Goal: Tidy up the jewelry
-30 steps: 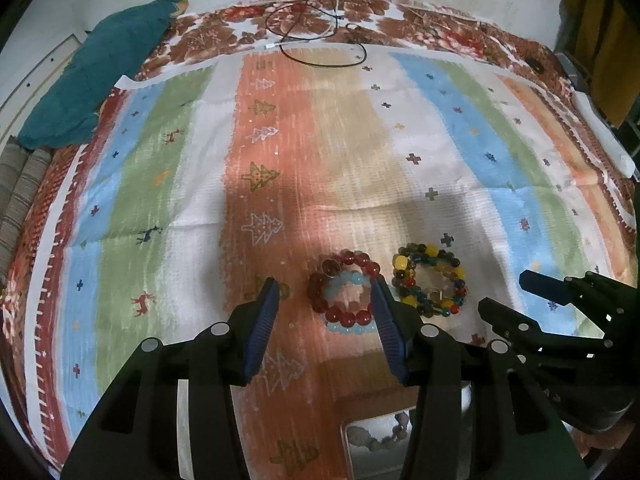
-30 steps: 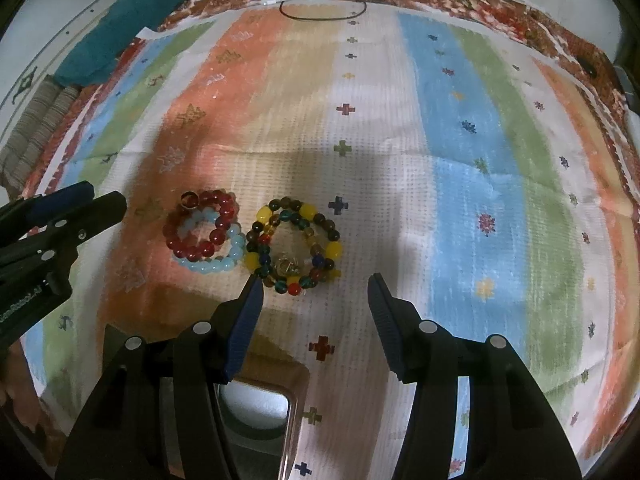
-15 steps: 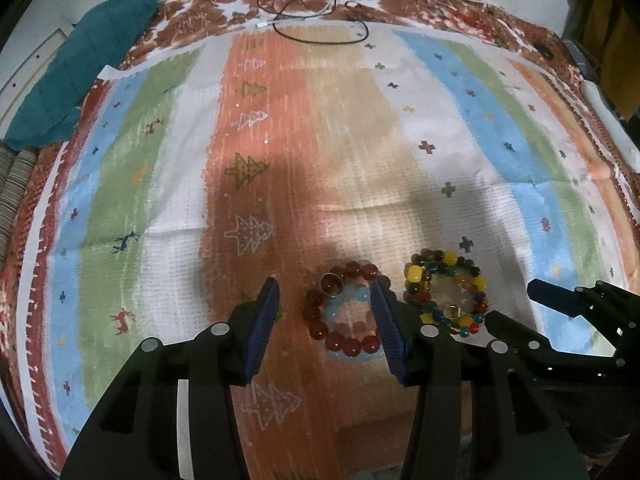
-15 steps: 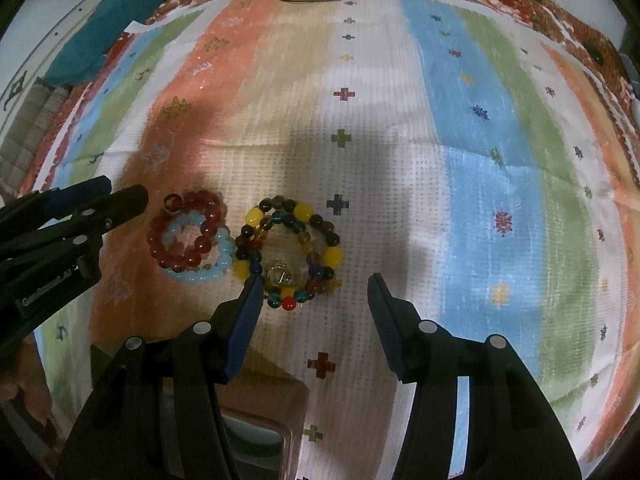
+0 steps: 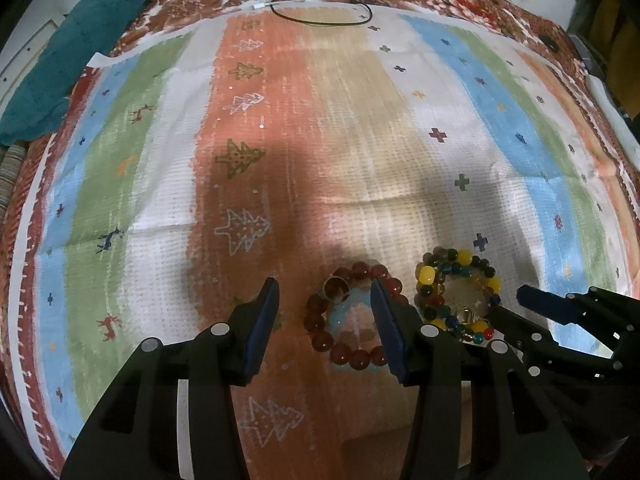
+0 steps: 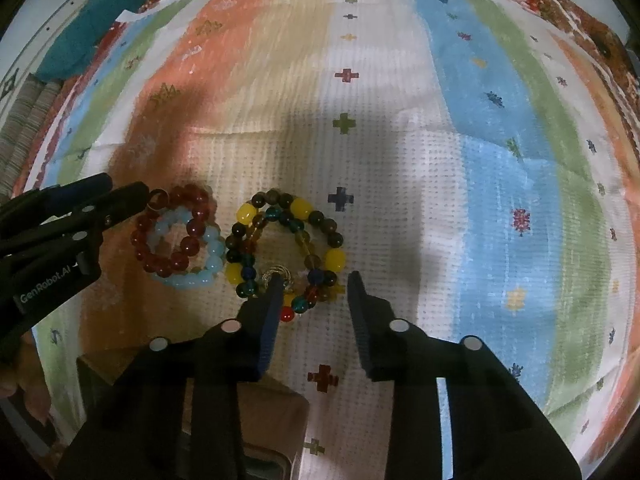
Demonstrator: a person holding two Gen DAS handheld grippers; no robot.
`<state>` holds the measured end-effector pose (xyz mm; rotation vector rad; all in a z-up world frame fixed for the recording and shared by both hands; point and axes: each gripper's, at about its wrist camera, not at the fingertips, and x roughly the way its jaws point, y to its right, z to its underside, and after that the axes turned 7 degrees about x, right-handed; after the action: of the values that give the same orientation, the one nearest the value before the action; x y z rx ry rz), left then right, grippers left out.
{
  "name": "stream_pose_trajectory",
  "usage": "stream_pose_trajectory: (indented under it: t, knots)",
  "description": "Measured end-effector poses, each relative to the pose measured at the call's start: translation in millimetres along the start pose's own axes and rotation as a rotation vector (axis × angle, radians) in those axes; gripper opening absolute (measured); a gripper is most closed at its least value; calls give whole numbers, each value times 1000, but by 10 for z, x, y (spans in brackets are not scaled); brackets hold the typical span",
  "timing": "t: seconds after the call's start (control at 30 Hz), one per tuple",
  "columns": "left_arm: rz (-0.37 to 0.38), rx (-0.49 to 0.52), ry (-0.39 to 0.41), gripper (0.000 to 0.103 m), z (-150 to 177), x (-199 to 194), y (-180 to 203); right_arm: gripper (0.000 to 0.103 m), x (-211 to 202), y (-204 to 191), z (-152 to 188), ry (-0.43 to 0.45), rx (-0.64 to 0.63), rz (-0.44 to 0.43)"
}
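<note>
The right gripper point(image 6: 312, 280) was closing around the near edge of a multicoloured bead bracelet point(image 6: 284, 248) on the striped cloth point(image 6: 400, 160); the left gripper point(image 5: 324, 300), half open, straddled the red bracelet point(image 5: 352, 316) beside it.

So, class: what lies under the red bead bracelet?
A pale blue bead bracelet lies under the red bead bracelet, on the striped cloth. The red beads hide part of its ring.
</note>
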<state>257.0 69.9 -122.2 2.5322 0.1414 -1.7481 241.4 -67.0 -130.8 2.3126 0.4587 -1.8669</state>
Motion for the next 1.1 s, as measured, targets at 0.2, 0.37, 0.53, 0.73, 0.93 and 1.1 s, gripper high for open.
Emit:
stream_pose_trajectory:
  t: [0.2,0.37,0.53,0.73,0.93,1.1]
  knots:
    - [6,6,-19,48,-8,82,21,21,92,-22,-32,-20,-5,6]
    - [5,11,-33,46,-16,158,32,17,157,4,-69,-26,-4,10]
    - [10,18,-51,38,-28,254,28,13,172,17,-84,-22,-3,6]
    - [3,41,-64,20,-26,336,68,11,149,51,-93,-12,-3,-3]
    - [4,32,-46,20,-46,253,42,11,54,61,-90,20,-10,5]
    - [20,14,-15,20,-43,101,16,11,-106,59,-134,79,-13,16]
